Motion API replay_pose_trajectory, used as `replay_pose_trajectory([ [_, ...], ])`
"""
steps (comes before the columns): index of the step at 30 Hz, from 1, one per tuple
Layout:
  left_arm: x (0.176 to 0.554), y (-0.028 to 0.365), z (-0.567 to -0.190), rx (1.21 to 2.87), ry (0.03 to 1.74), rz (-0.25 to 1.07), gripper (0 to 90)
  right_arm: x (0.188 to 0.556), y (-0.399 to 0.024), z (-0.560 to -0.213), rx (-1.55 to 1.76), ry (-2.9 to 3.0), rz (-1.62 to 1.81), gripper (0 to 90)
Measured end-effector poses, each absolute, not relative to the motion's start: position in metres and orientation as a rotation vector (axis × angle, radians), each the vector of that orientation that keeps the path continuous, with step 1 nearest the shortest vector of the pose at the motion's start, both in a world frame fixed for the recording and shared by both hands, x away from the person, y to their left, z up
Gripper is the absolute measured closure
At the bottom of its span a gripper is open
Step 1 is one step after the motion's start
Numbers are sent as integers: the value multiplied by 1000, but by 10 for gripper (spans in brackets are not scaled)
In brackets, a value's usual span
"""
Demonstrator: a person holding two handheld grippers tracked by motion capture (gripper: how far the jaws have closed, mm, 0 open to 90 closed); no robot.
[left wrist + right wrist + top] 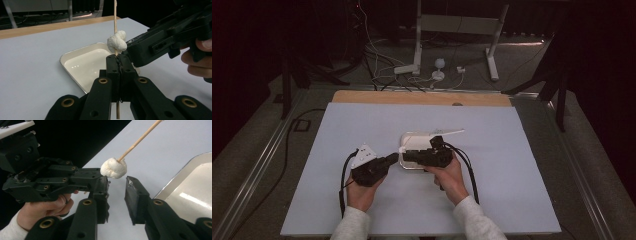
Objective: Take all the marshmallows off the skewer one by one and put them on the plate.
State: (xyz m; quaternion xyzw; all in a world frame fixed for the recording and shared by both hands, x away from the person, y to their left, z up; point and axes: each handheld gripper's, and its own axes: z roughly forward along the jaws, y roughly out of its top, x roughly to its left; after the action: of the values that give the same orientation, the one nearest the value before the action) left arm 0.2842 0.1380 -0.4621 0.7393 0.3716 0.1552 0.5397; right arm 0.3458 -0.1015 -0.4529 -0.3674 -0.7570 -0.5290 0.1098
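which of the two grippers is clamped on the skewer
The left gripper: its jaws are shut tight on the wooden skewer just below the white lump. The right gripper stands open beside that lump.

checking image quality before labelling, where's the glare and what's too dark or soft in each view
High view: room behind the table nearly black, whole frame soft, tray washed out. Left gripper view: bright glints on the tray's glossy floor, marshmallow on the skewer sharp, background dim. Right gripper view: a glare streak on the tray, black upper left, near jaws slightly soft.
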Motion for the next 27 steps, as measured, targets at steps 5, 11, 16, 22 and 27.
replay_pose_trajectory([
  [5, 284, 137, -463, 1759, 870, 362, 900, 347, -103, -453, -1069, -2178, -1559, 719],
  [11, 283, 135, -462, 1760, 848, 355, 900, 349, -105, -453, -1064, -2131, -1564, 719],
  [16, 282, 133, -463, 1759, 826, 351, 900, 351, -105, -454, -1071, -2082, -1562, 721],
  [22, 282, 133, -463, 1753, 813, 346, 900, 352, -107, -455, -1081, -2034, -1575, 757],
  [27, 282, 133, -463, 1755, 814, 364, 900, 351, -107, -452, -1134, -1991, -1610, 789],
])
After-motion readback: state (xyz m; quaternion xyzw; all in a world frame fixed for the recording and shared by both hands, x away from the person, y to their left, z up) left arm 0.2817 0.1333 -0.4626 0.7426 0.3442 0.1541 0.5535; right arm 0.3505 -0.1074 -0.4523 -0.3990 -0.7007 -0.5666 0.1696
